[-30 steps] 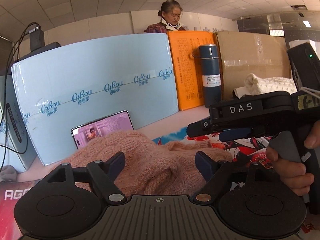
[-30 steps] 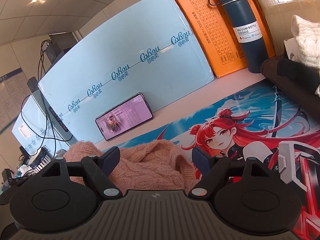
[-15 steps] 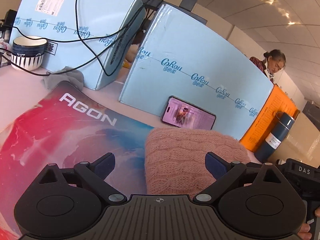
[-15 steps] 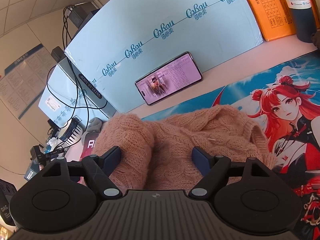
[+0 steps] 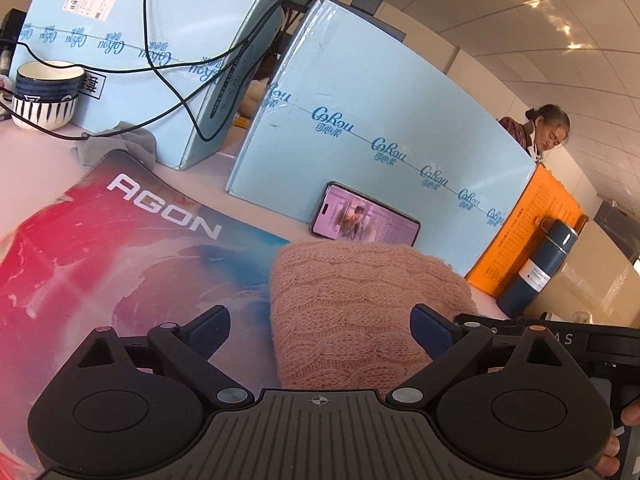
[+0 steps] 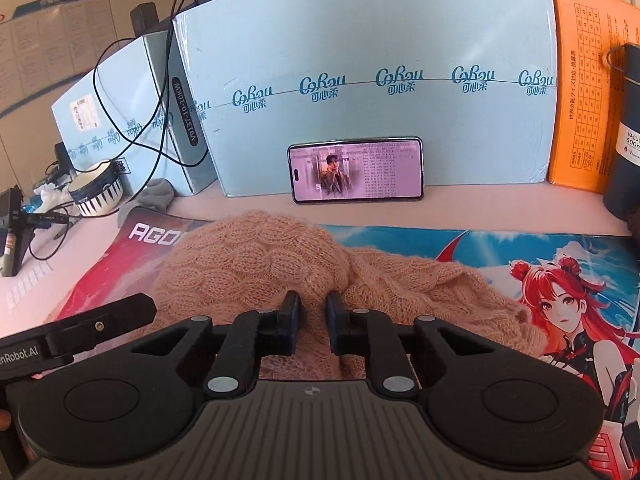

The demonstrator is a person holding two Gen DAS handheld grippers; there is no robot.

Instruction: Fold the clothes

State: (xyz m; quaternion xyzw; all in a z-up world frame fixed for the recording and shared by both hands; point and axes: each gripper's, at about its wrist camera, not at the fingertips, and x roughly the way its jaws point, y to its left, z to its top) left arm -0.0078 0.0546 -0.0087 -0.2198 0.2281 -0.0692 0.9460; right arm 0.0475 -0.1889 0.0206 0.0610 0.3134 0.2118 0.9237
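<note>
A pink cable-knit sweater (image 6: 256,268) lies bunched on the printed desk mat (image 6: 460,244). It also shows in the left wrist view (image 5: 352,304). My right gripper (image 6: 313,312) is shut on a fold of the sweater at its near edge. My left gripper (image 5: 320,330) is open, its fingers either side of the sweater's near left part, holding nothing. The right gripper's body (image 5: 560,340) shows at the right of the left wrist view.
Light blue boxes (image 6: 372,80) stand along the back with a phone (image 6: 356,170) leaning on one. An orange box (image 6: 580,88) and a dark vacuum bottle (image 5: 536,272) stand at the right. A striped cup (image 5: 44,96), cables and a grey cloth (image 5: 120,144) lie at the left.
My right gripper has closed on the sweater's fold; it was open before. My left gripper swung left and stays open. The sweater is more bunched.
</note>
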